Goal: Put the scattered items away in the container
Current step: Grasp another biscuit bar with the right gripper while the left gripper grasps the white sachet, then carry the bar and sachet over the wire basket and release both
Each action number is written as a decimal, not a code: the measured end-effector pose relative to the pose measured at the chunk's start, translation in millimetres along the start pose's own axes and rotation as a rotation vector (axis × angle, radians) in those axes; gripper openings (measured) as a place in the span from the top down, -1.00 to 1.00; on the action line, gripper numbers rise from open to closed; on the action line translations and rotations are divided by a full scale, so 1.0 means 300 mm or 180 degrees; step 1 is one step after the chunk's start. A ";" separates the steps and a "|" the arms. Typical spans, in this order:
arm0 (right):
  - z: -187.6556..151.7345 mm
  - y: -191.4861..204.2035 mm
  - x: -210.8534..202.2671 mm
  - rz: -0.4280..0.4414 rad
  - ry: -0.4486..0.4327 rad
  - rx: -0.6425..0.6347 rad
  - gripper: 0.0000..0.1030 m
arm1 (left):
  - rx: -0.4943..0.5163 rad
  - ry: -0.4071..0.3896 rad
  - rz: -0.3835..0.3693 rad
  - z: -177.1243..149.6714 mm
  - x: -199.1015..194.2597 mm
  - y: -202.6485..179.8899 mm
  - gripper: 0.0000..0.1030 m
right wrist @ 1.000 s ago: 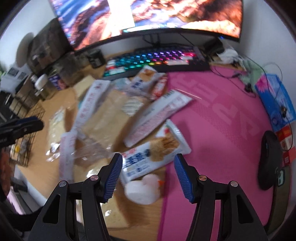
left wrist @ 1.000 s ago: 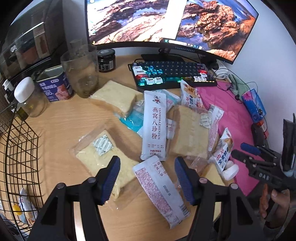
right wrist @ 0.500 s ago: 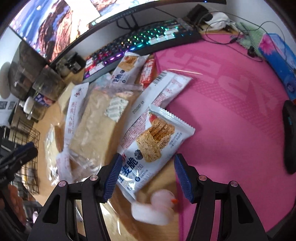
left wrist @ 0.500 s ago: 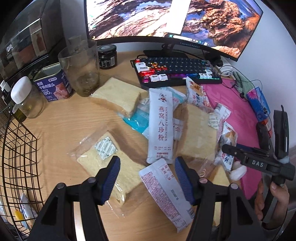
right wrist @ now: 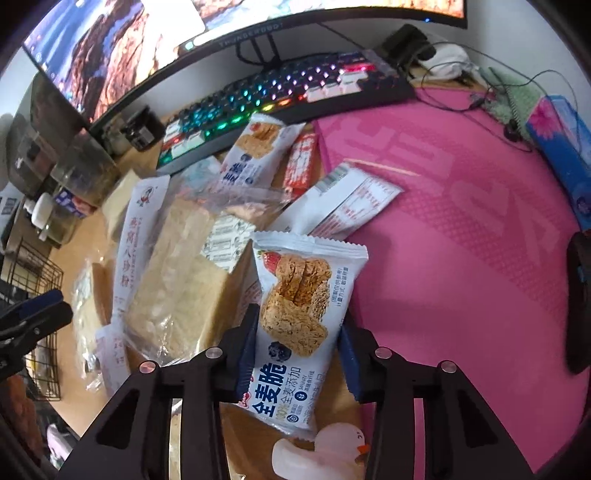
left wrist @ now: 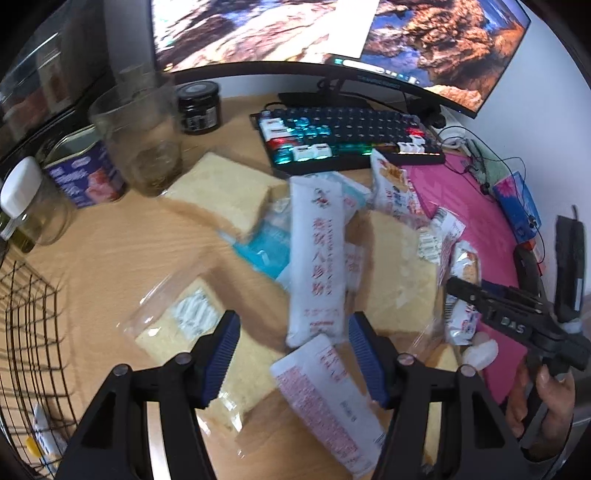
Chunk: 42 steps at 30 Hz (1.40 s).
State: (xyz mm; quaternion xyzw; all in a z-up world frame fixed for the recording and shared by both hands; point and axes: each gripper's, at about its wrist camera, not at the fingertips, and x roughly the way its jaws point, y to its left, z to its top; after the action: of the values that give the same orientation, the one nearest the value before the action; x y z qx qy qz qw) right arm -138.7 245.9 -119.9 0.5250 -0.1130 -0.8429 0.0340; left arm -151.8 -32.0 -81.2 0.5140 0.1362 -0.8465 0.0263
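Note:
Snack packets and bagged bread lie scattered on the wooden desk. My right gripper (right wrist: 297, 349) is open, its jaws on either side of a white whole-wheat cracker packet (right wrist: 301, 314) that lies on the desk edge; contact is not clear. A white duck toy (right wrist: 321, 456) sits just below it. My left gripper (left wrist: 290, 354) is open and empty above a long white sachet (left wrist: 317, 266), a red-printed packet (left wrist: 328, 398) and a bagged bread slice (left wrist: 207, 343). The black wire basket (left wrist: 26, 325) stands at the left, with small packets inside.
A lit keyboard (left wrist: 347, 136) and a monitor (left wrist: 332, 33) stand at the back. A glass jar (left wrist: 142, 129), a tin can (left wrist: 86, 173), a dark jar (left wrist: 197, 107) and a white-capped bottle (left wrist: 24, 206) stand back left. A pink mat (right wrist: 461, 221) and a black mouse (right wrist: 578, 299) lie to the right.
My right gripper has moved forward and down until the cracker packet lies between its jaws. My left gripper has drifted slightly over the packets and stays open.

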 end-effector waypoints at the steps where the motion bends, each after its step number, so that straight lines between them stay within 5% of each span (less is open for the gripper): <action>1: 0.004 -0.009 -0.014 0.0003 -0.0042 0.0023 0.21 | 0.0018 -0.0006 -0.0011 0.012 0.010 -0.011 -0.31; 23: 0.027 -0.099 -0.106 0.0140 -0.0293 0.0085 0.21 | 0.0090 0.0177 0.0380 0.146 0.256 -0.103 -0.31; 26: 0.026 -0.104 -0.107 0.0163 -0.0300 0.0098 0.21 | 0.0103 0.0134 0.0497 0.149 0.260 -0.106 0.00; 32: 0.021 -0.118 -0.123 0.0174 -0.0348 0.0143 0.21 | 0.0022 0.0147 0.0302 0.150 0.228 -0.088 0.10; 42: 0.020 -0.054 -0.187 0.0255 -0.0471 0.0037 0.21 | -0.0064 -0.0242 0.0231 0.145 0.030 -0.044 0.10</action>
State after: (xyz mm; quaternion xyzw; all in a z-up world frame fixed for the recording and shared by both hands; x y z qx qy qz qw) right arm -118.2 272.4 -71.7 0.4565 -0.1410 -0.8767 0.0562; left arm -195.9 -29.8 -67.6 0.4857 0.1250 -0.8625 0.0673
